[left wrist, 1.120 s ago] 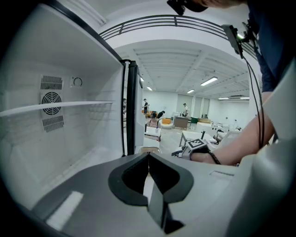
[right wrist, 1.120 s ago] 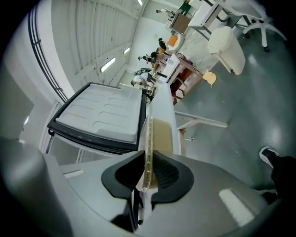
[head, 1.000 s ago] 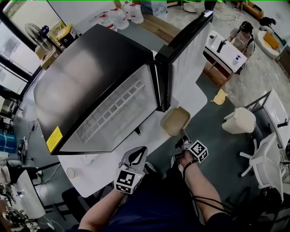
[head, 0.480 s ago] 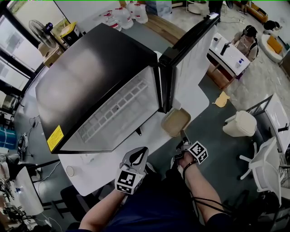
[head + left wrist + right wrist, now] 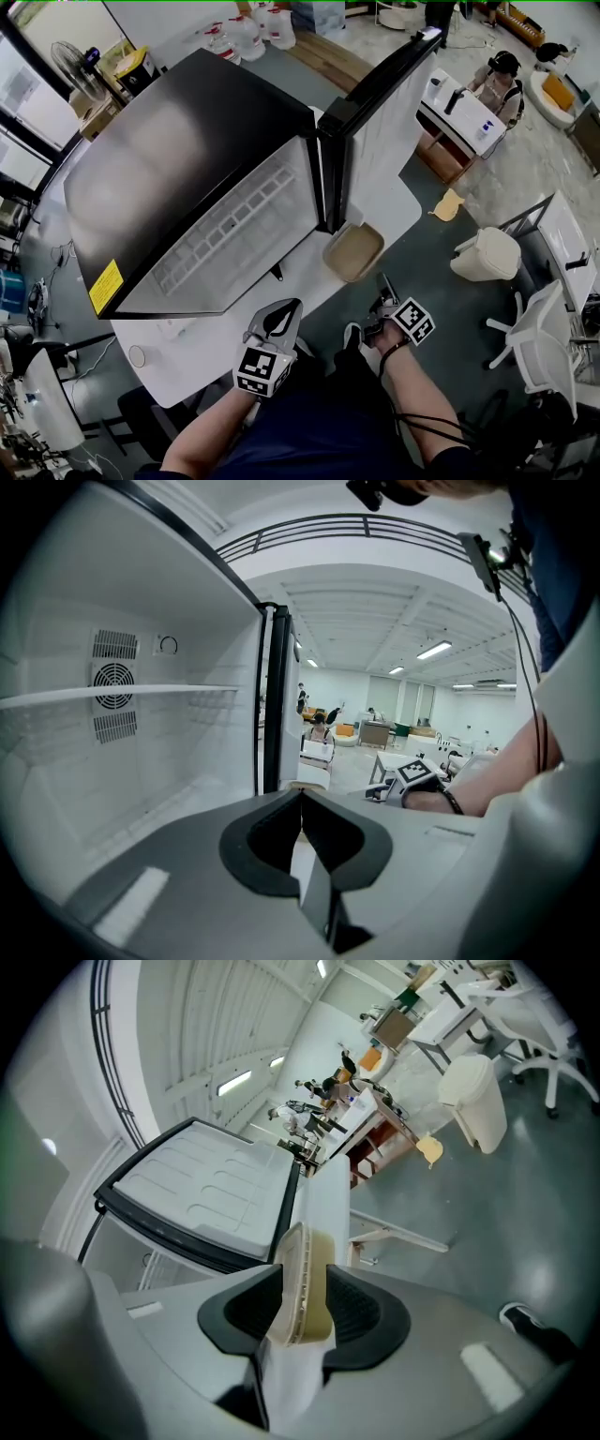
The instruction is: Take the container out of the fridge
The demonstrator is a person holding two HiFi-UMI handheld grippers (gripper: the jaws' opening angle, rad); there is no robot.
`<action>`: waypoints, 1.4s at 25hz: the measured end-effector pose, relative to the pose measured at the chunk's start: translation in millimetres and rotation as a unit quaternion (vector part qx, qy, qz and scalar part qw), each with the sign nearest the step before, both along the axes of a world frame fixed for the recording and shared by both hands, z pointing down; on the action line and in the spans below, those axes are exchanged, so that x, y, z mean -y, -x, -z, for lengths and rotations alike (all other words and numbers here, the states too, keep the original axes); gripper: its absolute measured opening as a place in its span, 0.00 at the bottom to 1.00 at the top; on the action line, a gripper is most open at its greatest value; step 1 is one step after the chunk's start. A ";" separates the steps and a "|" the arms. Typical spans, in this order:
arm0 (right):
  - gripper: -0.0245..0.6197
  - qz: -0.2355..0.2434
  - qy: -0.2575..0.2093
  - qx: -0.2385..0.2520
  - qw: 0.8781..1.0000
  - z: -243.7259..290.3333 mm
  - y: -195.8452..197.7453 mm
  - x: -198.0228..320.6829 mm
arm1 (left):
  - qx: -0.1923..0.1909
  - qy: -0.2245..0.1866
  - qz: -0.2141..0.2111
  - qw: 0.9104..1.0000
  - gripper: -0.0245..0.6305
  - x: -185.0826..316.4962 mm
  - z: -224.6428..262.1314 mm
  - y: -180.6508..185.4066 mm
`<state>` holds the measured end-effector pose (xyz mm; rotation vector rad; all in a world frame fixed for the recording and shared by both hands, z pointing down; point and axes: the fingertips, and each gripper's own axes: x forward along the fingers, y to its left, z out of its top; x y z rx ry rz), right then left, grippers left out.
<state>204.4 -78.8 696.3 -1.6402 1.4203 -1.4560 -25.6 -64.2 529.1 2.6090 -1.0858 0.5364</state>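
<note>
Loosened since a sec ago: hold of right gripper (image 5: 382, 284) on tan container (image 5: 353, 251); jaws just opened wide, pads now standing clear w/ a gap each side, container's near edge between them, seen edge-on in right gripper view. Sits out of fridge (image 5: 187, 169), open top up, on edge of white table (image 5: 216, 347), just beside bottom corner of fridge door (image 5: 375, 122). Shallow, rectangular, rounded corners. Fridge black on top, door swung wide open to right. To container's lower left, left gripper (image 5: 289, 309) over same table, jaws closed tip to tip w/ nothing btw them, aimed into open fridge: white interior, one shelf (image 5: 187, 691), fan vent (image 5: 114, 726) on back wall. Forearms (image 5: 417, 394) entering from bottom of head view, marker cube (image 5: 412, 319) on each gripper. Farther out: grey floor (image 5: 441, 309), white bin (image 5: 487, 253) at right, person (image 5: 495, 73) seated at desk (image 5: 459, 103) top right
</note>
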 end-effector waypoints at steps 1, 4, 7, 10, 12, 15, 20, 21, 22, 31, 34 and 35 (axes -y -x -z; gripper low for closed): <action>0.25 0.007 -0.005 -0.012 1.000 8.0 0.4 -0.1 | -0.001 -0.001 0.001 1.000 0.04 0.5 0.5 0.3; 0.25 0.035 -0.031 -0.048 0.998 40.6 9.5 4.3 | -0.005 -0.002 0.008 1.000 0.04 3.0 2.5 4.1; 0.25 0.058 -0.065 -0.072 0.994 77.0 23.6 13.0 | -0.011 -0.007 0.019 1.000 0.04 7.1 8.1 10.8; 0.25 0.081 -0.101 -0.095 0.987 112.2 39.4 22.2 | -0.016 -0.016 0.032 0.999 0.04 11.7 15.8 21.1; 0.25 0.097 -0.119 -0.110 0.982 132.7 49.6 28.1 | -0.018 -0.023 0.044 0.999 0.04 15.6 21.1 28.9; 0.25 0.115 -0.136 -0.132 0.975 160.2 62.2 34.0 | -0.019 -0.037 0.057 0.997 0.04 19.1 31.2 38.4; 0.25 0.154 -0.178 -0.187 0.954 208.5 88.9 39.5 | -0.030 -0.068 0.073 0.995 0.04 21.9 56.8 50.1; 0.25 0.160 -0.187 -0.198 0.949 217.1 94.0 39.9 | -0.033 -0.071 0.076 0.994 0.04 22.3 60.9 51.5; 0.25 0.167 -0.196 -0.210 0.943 225.7 99.0 40.2 | -0.036 -0.074 0.078 0.994 0.04 22.7 64.9 52.5; 0.25 0.248 -0.286 -0.370 0.849 288.4 145.8 31.0 | -0.068 -0.114 0.087 0.987 0.04 21.8 111.8 55.8; 0.25 0.257 -0.314 -0.403 0.820 308.8 159.4 27.8 | -0.083 -0.131 0.093 0.983 0.04 25.0 131.9 57.8; 0.25 0.260 -0.321 -0.412 0.812 313.9 163.0 27.2 | -0.087 -0.135 0.096 0.982 0.04 26.1 136.5 58.8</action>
